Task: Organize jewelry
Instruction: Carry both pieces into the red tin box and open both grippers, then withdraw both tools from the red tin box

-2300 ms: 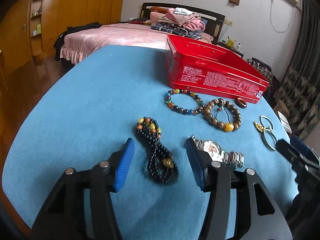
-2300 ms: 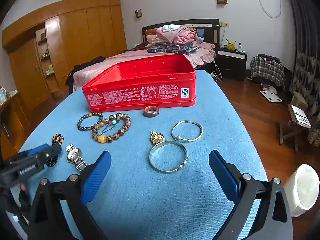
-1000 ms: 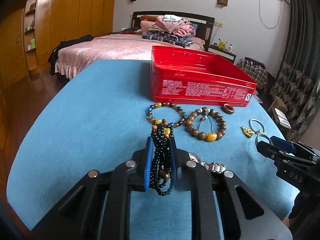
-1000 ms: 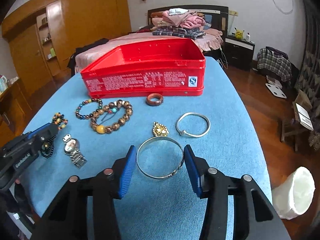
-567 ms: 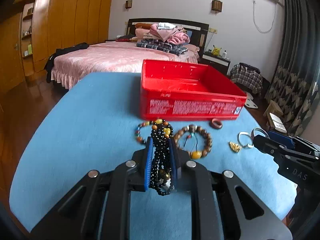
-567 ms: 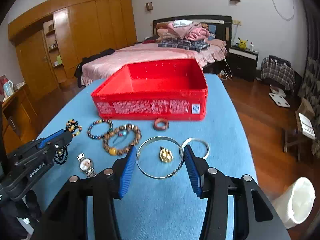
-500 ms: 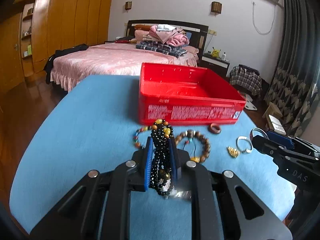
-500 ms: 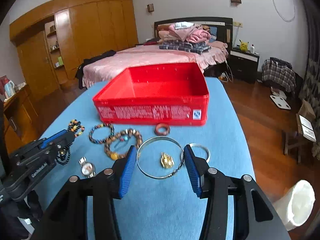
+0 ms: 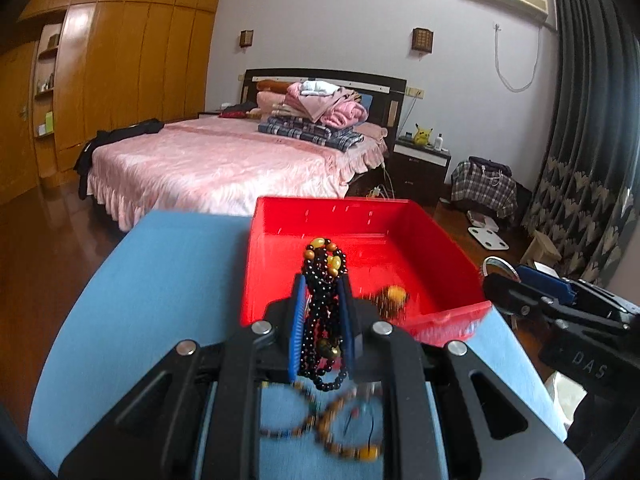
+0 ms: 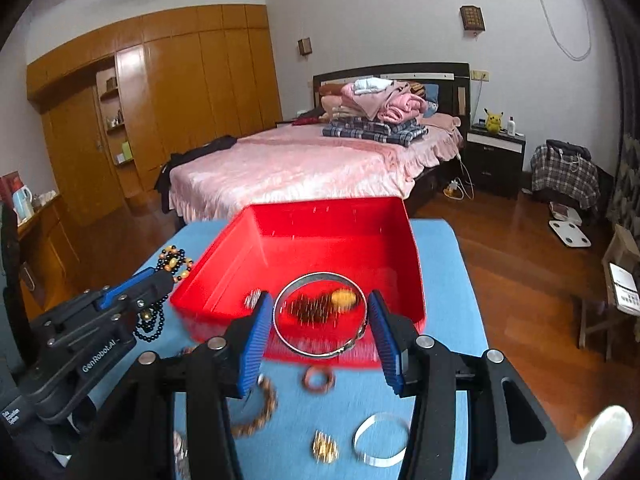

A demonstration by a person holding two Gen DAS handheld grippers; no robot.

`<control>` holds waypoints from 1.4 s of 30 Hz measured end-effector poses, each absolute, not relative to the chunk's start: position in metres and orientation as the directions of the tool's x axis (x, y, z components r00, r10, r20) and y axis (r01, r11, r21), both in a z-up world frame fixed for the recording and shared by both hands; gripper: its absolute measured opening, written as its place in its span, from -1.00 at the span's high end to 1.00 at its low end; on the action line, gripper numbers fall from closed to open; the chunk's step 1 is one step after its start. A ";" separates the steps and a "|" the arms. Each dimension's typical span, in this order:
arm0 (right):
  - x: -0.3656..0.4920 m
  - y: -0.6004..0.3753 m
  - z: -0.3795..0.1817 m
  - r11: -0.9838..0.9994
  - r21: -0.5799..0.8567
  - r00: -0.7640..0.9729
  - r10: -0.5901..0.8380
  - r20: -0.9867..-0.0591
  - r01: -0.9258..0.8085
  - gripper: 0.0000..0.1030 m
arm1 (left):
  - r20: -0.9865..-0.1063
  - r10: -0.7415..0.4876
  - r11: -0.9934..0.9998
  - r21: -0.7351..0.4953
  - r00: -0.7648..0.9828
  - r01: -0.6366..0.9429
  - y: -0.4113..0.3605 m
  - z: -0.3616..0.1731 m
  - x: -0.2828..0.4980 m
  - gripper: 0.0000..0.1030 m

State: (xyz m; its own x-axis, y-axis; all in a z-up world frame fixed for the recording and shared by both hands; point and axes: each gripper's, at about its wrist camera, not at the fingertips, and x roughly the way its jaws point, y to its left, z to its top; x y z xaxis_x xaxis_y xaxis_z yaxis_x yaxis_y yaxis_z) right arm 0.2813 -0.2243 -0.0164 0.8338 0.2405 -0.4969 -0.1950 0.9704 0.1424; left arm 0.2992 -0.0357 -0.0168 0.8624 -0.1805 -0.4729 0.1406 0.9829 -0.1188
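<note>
Jewelry in transit: left gripper (image 9: 321, 322) clamps the black bead strand (image 9: 323, 312); right gripper (image 10: 320, 330) pinches the silver bangle (image 10: 320, 314). Both were lifted off the blue table (image 10: 448, 248) and now hover at the red box (image 10: 320, 240). Release next, probably.

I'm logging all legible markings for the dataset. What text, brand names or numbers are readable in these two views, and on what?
"GenRobot.AI" on the side of the left tongs, seen from the right wrist view.
"DAS" on the body of the right tongs, seen from the left wrist view; it may be cut off.
The red box shows print on its front wall, too blurred to read.
Small white print low on the left tongs' body is unreadable.
</note>
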 end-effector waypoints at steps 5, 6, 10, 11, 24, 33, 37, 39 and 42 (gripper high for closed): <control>0.313 -0.221 -0.020 0.971 0.131 0.838 0.240 -0.491 -0.201 0.06 | -0.461 -0.187 0.982 -0.110 0.867 0.153 -0.046 -0.015 0.331 0.71; 0.318 -0.220 -0.022 0.971 0.134 0.835 0.240 -0.495 -0.200 0.06 | -0.464 -0.185 0.982 -0.108 0.866 0.152 -0.047 -0.016 0.337 0.71; 0.335 -0.221 -0.035 0.969 0.146 0.822 0.247 -0.514 -0.199 0.06 | -0.481 -0.182 0.983 -0.109 0.857 0.148 -0.049 -0.023 0.354 0.71; 0.338 -0.221 -0.039 0.969 0.148 0.818 0.248 -0.518 -0.200 0.06 | -0.490 -0.182 0.983 -0.110 0.853 0.147 -0.050 -0.027 0.359 0.71; 0.340 -0.219 -0.049 0.976 0.119 0.816 0.220 -0.535 -0.184 -0.32 | -0.527 -0.166 0.985 -0.123 0.834 0.119 -0.038 -0.037 0.366 0.09; 0.298 -0.231 -0.041 0.983 0.124 0.849 0.181 -0.496 -0.137 -0.69 | -0.507 -0.127 0.991 -0.110 0.853 0.082 -0.020 -0.020 0.322 -0.26; 0.272 -0.235 -0.042 0.982 0.136 0.853 0.180 -0.489 -0.130 -0.71 | -0.516 -0.121 0.992 -0.101 0.848 0.081 -0.020 -0.021 0.297 -0.40; 0.259 -0.238 -0.043 0.984 0.131 0.856 0.170 -0.488 -0.121 -0.73 | -0.527 -0.122 0.992 -0.098 0.841 0.083 -0.021 -0.024 0.281 -0.43; 0.240 -0.242 -0.047 0.987 0.128 0.858 0.152 -0.490 -0.101 -0.74 | -0.545 -0.116 0.993 -0.091 0.830 0.079 -0.022 -0.030 0.262 -0.50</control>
State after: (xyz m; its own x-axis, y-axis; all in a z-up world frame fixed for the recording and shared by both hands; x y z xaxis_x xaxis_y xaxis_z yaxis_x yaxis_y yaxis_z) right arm 0.2402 -0.2417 -0.0471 0.8583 0.1517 -0.4902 -0.1012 0.9866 0.1282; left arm 0.2619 -0.0220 -0.0304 0.8303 -0.1162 -0.5451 0.0791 0.9927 -0.0910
